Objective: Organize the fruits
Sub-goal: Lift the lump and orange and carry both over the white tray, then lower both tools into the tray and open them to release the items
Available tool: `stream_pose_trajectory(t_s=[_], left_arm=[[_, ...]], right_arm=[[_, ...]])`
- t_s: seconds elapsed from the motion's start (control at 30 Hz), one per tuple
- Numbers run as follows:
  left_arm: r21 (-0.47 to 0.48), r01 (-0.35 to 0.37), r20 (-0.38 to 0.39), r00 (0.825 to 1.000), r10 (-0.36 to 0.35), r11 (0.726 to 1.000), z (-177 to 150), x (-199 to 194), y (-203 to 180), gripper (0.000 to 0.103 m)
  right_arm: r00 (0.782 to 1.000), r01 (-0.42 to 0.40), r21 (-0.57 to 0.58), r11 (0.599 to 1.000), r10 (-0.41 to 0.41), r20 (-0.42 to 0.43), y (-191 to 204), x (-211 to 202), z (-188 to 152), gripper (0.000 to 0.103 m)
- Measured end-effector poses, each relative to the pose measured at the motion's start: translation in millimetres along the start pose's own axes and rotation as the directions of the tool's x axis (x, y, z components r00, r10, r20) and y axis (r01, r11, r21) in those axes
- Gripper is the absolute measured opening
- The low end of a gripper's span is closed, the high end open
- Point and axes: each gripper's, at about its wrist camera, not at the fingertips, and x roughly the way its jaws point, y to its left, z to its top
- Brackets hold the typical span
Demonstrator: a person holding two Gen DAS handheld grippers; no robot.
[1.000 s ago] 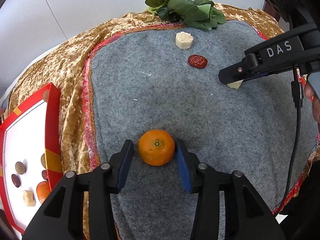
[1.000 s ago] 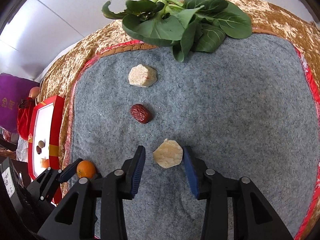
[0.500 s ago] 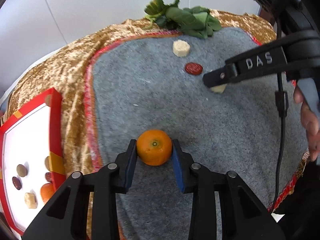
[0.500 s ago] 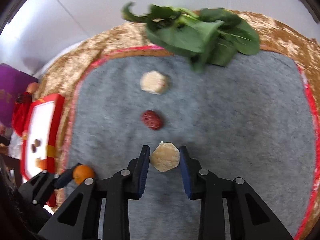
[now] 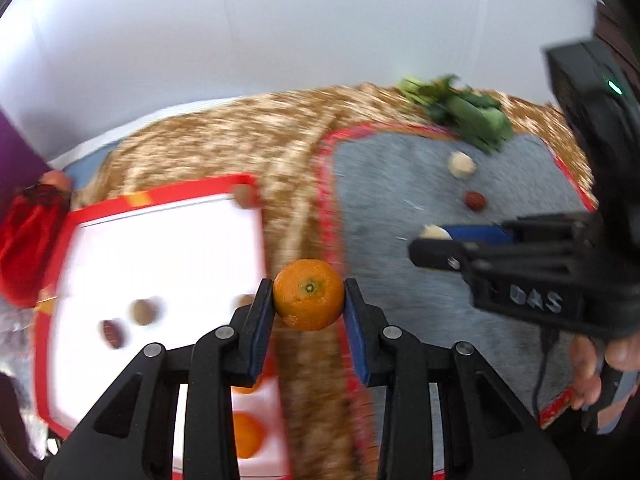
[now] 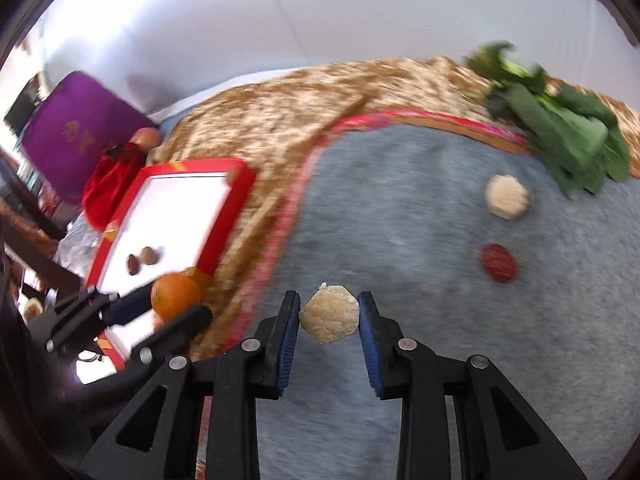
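Orange [image 5: 309, 295] is clamped between the pads of the left gripper [image 5: 309, 300], held clear of the surface above the gold cloth [image 5: 248, 140], just beside the right edge of the red tray [image 5: 160, 196]. The pads bear on opposite sides of its widest part, stem end facing the camera. Judged firm, of moderate weight, with a round, slightly yielding skin; a grip across the middle is the sound one, and hard squeezing would risk bruising.

Right gripper [image 6: 329, 314] grasps a pale faceted piece [image 6: 329, 314] by its two opposite sides, over the grey mat [image 6: 420, 300] near its left edge. It looks light, dry and crumbly at the corners; light pressure on the flat facets is advisable.

A red date [image 6: 498, 263], a second pale piece [image 6: 507, 196] and greens [image 6: 560, 136] lie on the mat towards its far right corner. The tray already carries small brown items [image 5: 142, 312] and oranges [image 5: 246, 434] at its near edge. Motion blur obscures finer detail.
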Motion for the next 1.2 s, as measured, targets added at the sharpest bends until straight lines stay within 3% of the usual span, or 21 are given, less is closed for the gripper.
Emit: stream_pose_trajectory(t_s=[0.2, 0.4, 0.7, 1.2], left_arm=[[-0.089, -0.113, 0.027, 0.993, 0.116, 0.99, -9, -14, 47, 0.031], [-0.157, -0.199, 0.028, 0.978, 0.206, 0.967, -18, -22, 79, 0.031], [-0.166, -0.235, 0.021, 0.97, 0.242, 0.958, -26, -24, 89, 0.031], [-0.168, -0.257, -0.028, 0.966, 0.257, 0.952, -33, -13, 100, 0.031]], right_arm=[[0.993, -0.087, -0.113, 0.99, 0.095, 0.068, 49, -4, -3, 0.03], [0.977, -0.15, -0.257, 0.955, 0.184, 0.113, 95, -7, -19, 0.03], [0.972, -0.166, -0.378, 0.911, 0.216, 0.093, 138, 10, -41, 0.03], [0.974, -0.168, -0.451, 0.877, 0.217, 0.06, 158, 28, -58, 0.03]])
